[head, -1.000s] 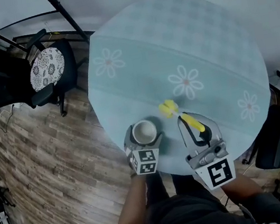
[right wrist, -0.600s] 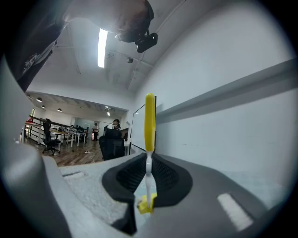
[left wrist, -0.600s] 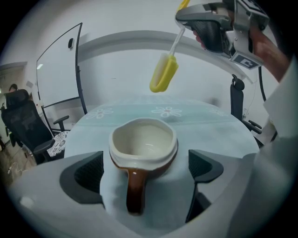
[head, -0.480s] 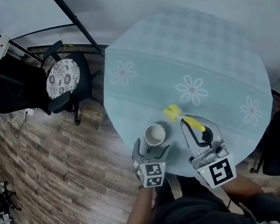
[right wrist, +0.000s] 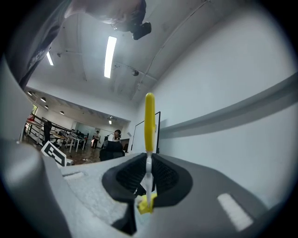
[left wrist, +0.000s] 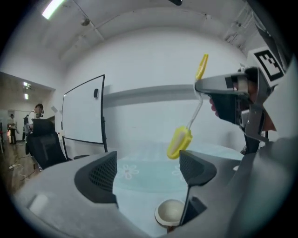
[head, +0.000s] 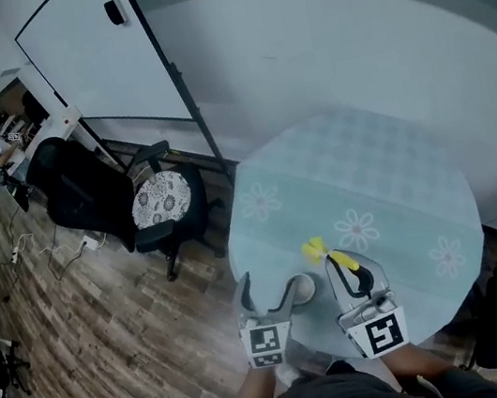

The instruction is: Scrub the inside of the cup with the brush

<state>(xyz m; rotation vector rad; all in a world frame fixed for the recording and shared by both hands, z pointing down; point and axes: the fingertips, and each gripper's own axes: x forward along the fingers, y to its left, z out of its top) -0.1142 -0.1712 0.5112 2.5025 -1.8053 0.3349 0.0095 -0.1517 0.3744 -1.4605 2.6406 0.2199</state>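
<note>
**Both grippers up off the counter, cup not gripped**

Since a second ago the left gripper (head: 269,291) and right gripper (head: 348,269) have both risen from the counter (head: 386,169). Earlier the left jaws straddled the cup (head: 301,289). Now it sits low, just beside that gripper's right jaw and not between the pads. It looks upright on the cloth, mouth up, close to the near edge. Can't tell if the jaw touches it.

Left jaws: apart, have just been closing, nothing between them. Only cloth shows through the gap, so no grip.

Right gripper: clamped on the brush (right wrist: 149,122). The pads are together on the thin white stem and the yellow handle end sticks up. The sponge head (left wrist: 179,142) hangs down and forward, on the far side of the cup and clear of it. My read is that pinching the stem keeps the head free to drop into the mouth.

Judgement: scrubbing not started, head is outside the cup. The left gripper probably needs to come back down around the cup and pinch it first. A light cup that near the edge could skid or tip once the brush pushes in.
</note>
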